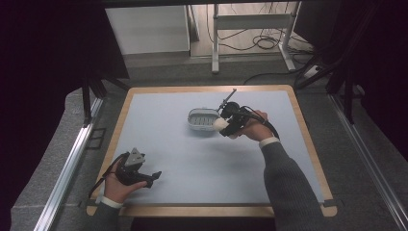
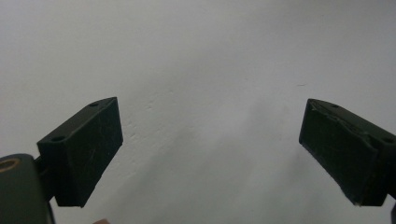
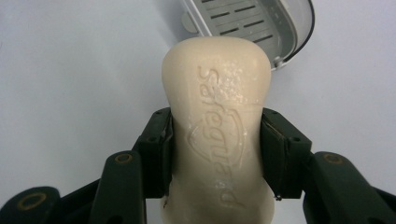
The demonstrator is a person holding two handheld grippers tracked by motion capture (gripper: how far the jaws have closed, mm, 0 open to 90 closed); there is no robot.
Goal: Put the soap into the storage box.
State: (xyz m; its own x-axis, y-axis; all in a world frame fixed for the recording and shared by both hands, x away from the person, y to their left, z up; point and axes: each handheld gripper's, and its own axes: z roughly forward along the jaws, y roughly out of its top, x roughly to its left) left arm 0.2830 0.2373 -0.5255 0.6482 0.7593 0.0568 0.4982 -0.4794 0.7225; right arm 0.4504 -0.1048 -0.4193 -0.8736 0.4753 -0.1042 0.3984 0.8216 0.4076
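On the table [image 1: 192,159] there are one cream soap bar [image 3: 217,126], one white slotted soap dish [image 1: 201,120] and two black handheld grippers, the left gripper [image 1: 155,176] and the right gripper [image 1: 222,126].

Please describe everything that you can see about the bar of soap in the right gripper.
The bar of soap is cream-white, smooth and slightly glossy, with rounded ends and a narrower waist. One broad face carries an embossed "Safeguard" brand name and a shield outline. It looks solid and whole. The right gripper clamps it at the waist, one black pad on each side, so it is lifted off the pale blue mat. Its free end points toward the white slotted soap dish, close beside it; nothing else touches it.
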